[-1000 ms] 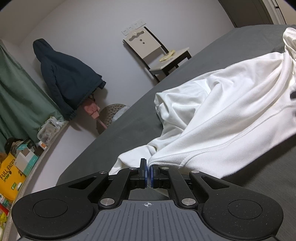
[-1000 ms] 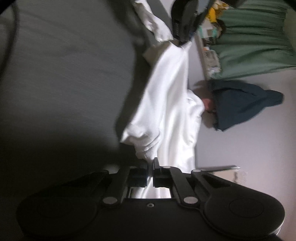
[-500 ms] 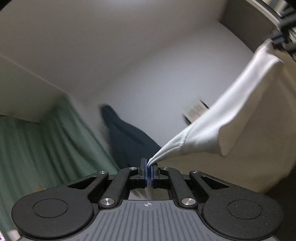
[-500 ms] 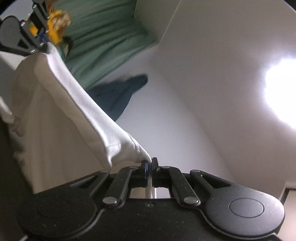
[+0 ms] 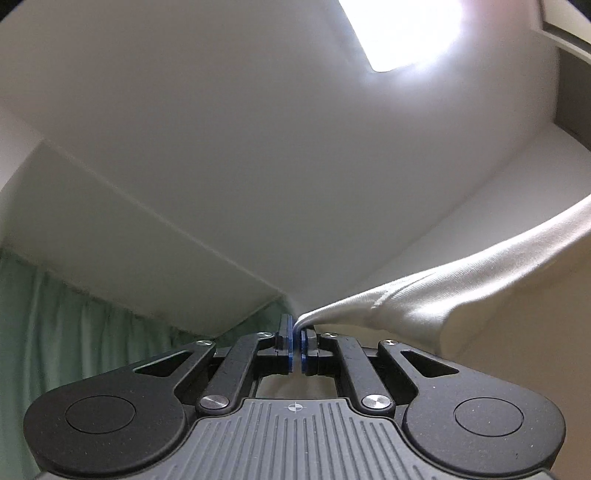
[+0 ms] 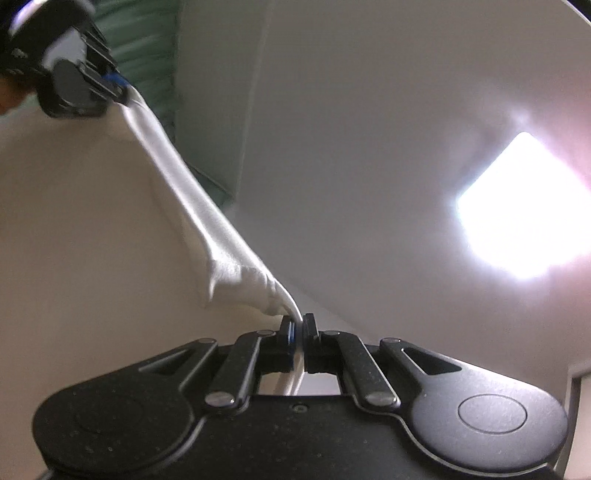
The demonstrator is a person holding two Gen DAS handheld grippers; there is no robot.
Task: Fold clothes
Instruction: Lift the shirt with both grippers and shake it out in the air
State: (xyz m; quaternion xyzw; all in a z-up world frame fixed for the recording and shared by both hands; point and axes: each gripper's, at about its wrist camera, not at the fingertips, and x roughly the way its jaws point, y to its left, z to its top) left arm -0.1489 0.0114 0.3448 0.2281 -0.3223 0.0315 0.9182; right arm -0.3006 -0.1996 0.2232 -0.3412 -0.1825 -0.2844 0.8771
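While both cameras tilt up toward the ceiling, the left gripper (image 5: 295, 341) has its blue-padded fingers pressed together on a pinched corner of the white garment (image 5: 424, 306), whose hemmed edge runs away to the right and upward, out of the left wrist view. The right gripper (image 6: 297, 332) likewise has its fingers closed on another corner of the same garment (image 6: 177, 184), the cloth bunching into small wrinkles just where it enters the jaws. From the right wrist view the taut top edge of the fabric stretches up and to the left, ending at the other gripper (image 6: 114, 83), so the garment hangs spread between the two tools, lifted in the air, with its broad pale body falling below that edge. A bit of the person's hand shows blurred at the far left edge behind that tool. Around them are a white ceiling (image 5: 258, 147) with a bright rectangular light panel (image 5: 402, 33), a green curtain (image 5: 74, 325) at the lower left of the left view, and plain white walls. Nothing lies between either gripper and the cloth it grips.
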